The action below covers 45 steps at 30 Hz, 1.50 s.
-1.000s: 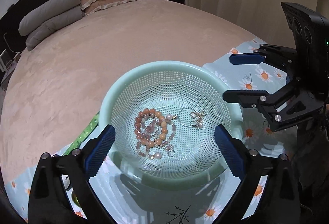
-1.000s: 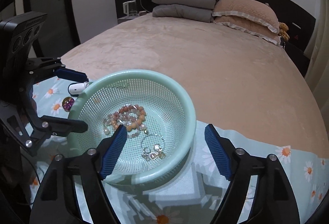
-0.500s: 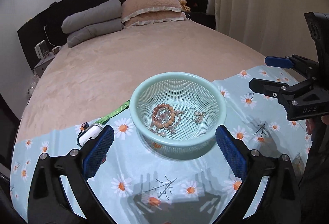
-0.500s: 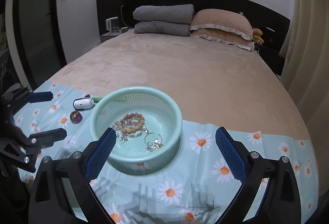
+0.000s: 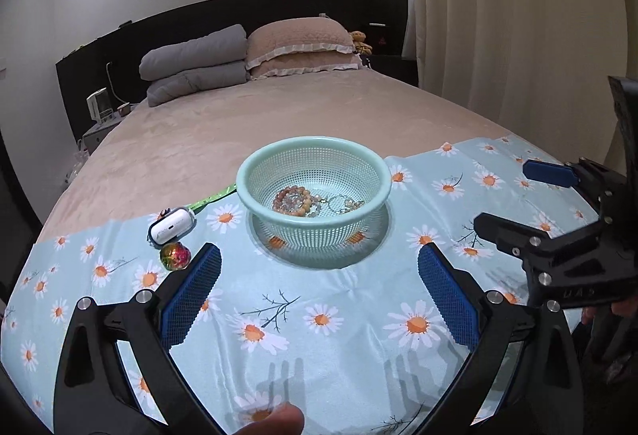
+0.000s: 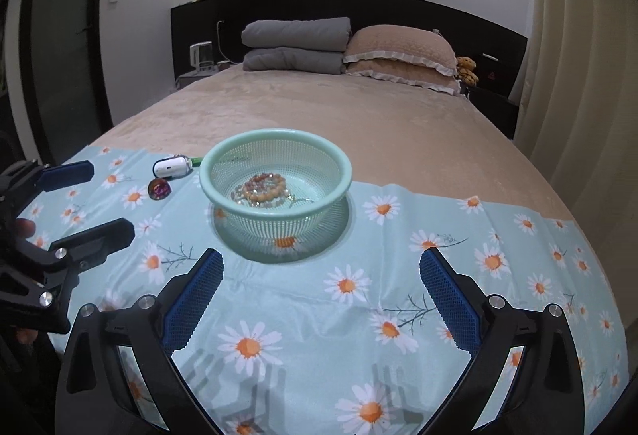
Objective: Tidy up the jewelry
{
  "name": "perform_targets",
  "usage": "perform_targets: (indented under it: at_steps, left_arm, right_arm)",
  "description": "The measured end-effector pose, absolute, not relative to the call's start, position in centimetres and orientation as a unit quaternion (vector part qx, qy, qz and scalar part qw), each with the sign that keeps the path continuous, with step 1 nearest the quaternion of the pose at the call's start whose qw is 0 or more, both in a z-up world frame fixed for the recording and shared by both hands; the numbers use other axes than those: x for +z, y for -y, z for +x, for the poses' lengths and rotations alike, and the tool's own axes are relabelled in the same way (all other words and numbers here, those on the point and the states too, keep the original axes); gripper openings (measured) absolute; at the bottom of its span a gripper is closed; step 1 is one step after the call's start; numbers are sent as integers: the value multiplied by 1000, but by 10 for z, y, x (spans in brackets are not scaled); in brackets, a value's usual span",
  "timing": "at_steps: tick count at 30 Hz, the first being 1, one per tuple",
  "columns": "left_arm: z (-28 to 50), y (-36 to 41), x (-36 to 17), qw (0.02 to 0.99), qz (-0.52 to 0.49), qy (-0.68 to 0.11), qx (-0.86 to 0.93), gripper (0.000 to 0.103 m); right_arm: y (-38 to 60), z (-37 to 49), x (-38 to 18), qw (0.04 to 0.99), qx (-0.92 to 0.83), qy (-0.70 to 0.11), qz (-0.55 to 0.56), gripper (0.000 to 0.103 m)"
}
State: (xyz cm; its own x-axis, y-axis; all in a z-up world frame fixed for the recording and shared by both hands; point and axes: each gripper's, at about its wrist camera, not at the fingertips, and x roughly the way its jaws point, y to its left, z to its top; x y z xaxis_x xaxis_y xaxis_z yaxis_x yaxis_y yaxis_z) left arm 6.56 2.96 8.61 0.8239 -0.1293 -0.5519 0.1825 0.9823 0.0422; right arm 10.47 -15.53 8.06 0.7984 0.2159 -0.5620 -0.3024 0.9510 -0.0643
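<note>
**Jewelry in the Basket, Both Hand-Held Grippers Clear**

Where the wide bed (image 6: 359, 116) fills the room, a pale blue cloth printed with daisies (image 6: 359, 299) covers its near end, over a tan blanket. At the far end a black headboard (image 6: 319, 2) backs two folded grey quilts (image 6: 295, 44) on the left and two tan frilled pillows (image 6: 402, 54) on the right, with cream curtains (image 6: 574, 76) down the right wall.

On the cloth, going left to right in the right wrist view, the left hand-held gripper (image 6: 85, 201) hangs with jaws spread and nothing between them. Next lie a small iridescent ball (image 6: 159, 189) and, just behind it, a white case (image 6: 171, 167) with a green strap (image 6: 196, 160) showing beside it. Right of these stands a mint-green mesh basket (image 6: 275, 152), upright on the cloth. Inside lie beaded bracelets (image 6: 261, 187) heaped at the middle and a thin chain with small charms (image 5: 345, 204) to their right.

Nearest the camera, the right hand-held gripper (image 6: 321, 299) has just been opening; its blue pads stand wide apart over bare cloth, empty and short of the basket.
</note>
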Motion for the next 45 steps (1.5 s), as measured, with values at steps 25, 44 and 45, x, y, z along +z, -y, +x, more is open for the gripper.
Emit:
perform_targets:
  at_steps: [25, 44, 45]
  left_arm:
    - [33, -25, 57, 940, 18, -330, -86, 97]
    - [29, -23, 56, 946, 76, -313, -24, 97]
    - [29, -23, 56, 947, 79, -312, -20, 97]
  right_arm:
    - [156, 59, 69, 948, 122, -284, -75, 95]
    - [154, 57, 65, 947, 139, -281, -70, 95]
    - [154, 56, 65, 947, 139, -280, -70, 95]
